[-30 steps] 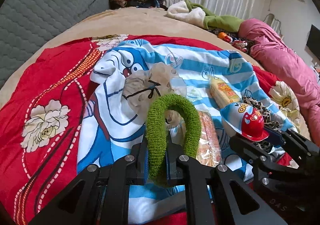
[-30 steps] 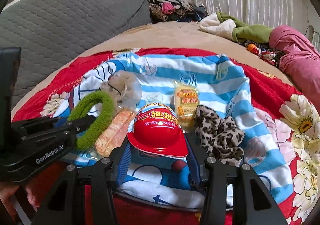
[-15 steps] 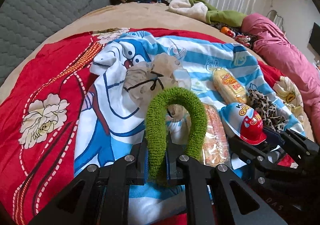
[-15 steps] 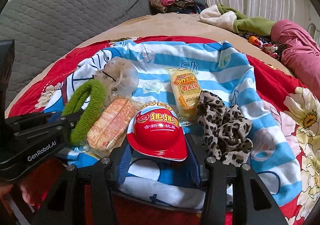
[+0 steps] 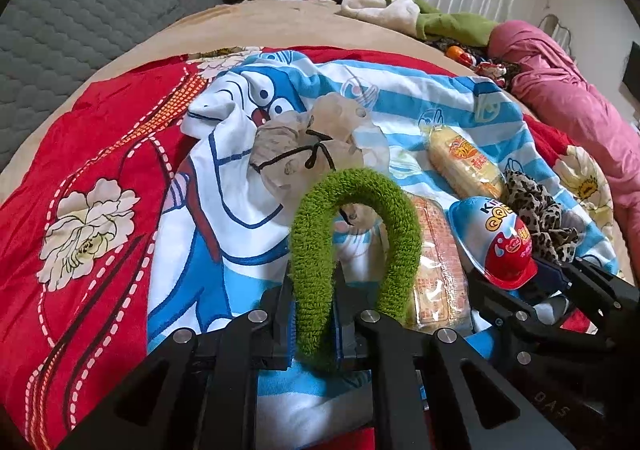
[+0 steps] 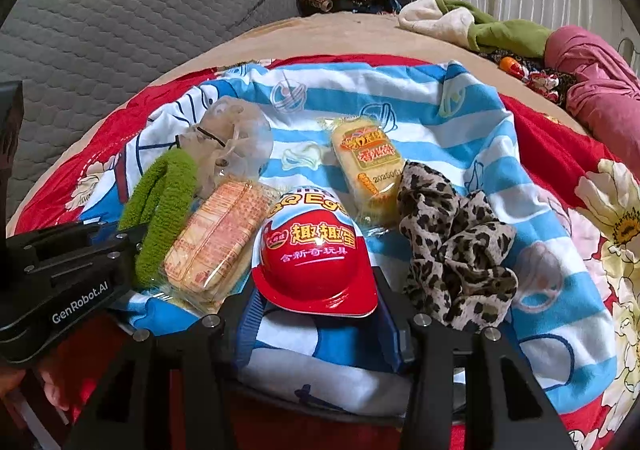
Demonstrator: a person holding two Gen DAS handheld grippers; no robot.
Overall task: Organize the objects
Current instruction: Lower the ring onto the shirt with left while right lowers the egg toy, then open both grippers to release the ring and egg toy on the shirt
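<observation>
Pinching the near end of a green fuzzy hair band, the left gripper has its jaws drawn almost together on that one strand, and the loop arches up and away from them over the bed. The right gripper has its jaws partly apart around a red-and-white toy egg, each pad against one side of its flared rim.

The egg's foil top reads "QQ Egg" with large yellow Chinese characters on the red half. "GenRobot.AI" is printed in white on the left gripper's body, seen in the right wrist view. A yellow snack packet carries red and orange Chinese lettering and a date stamp too small to read whole. An orange-printed cracker packet lies between the band and the egg.

All of these sit on a blue-striped cartoon towel spread over a red floral blanket. A leopard-print scrunchie lies just right of the egg, and a clear drawstring pouch lies beyond the band. Far stripes of the towel lie bare.
</observation>
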